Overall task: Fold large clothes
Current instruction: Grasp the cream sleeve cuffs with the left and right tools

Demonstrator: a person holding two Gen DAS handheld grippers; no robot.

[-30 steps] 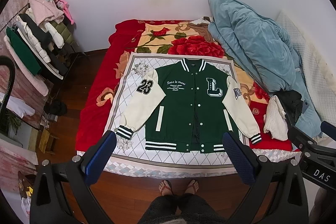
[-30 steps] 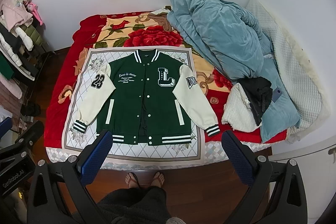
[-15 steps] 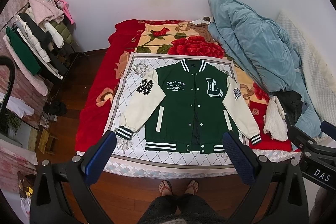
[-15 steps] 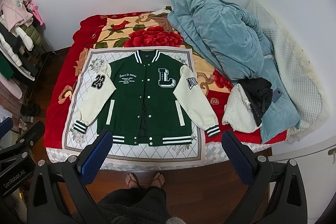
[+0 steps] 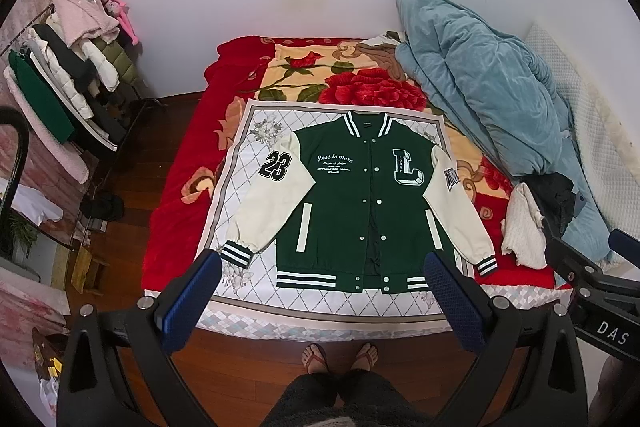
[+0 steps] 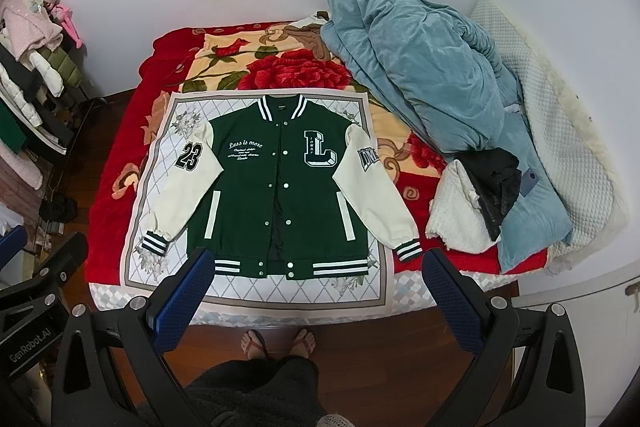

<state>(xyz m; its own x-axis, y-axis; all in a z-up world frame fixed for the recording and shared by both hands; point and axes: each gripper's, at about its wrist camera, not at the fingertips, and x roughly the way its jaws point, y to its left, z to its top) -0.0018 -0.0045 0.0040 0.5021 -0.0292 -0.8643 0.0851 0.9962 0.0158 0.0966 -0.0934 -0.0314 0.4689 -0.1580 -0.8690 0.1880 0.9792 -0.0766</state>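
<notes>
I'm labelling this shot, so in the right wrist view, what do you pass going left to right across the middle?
Clothes rack → varsity jacket → white knit garment → black garment → white quilted cover.

Light: we see even, soft indoor brightness with faint shadows.
Focus: we find both views sharp.
Edges: we note strong fisheye bending and black corners.

My left finger (image 5: 192, 301) covers the mat's (image 5: 240, 163) near corner; my right one (image 6: 452, 291) hides bed edge by the cuff (image 6: 408, 250). The small script under the jacket's (image 6: 280, 187) "Less is more" is unreadable. The rack (image 5: 52, 95) runs off the left edge
</notes>
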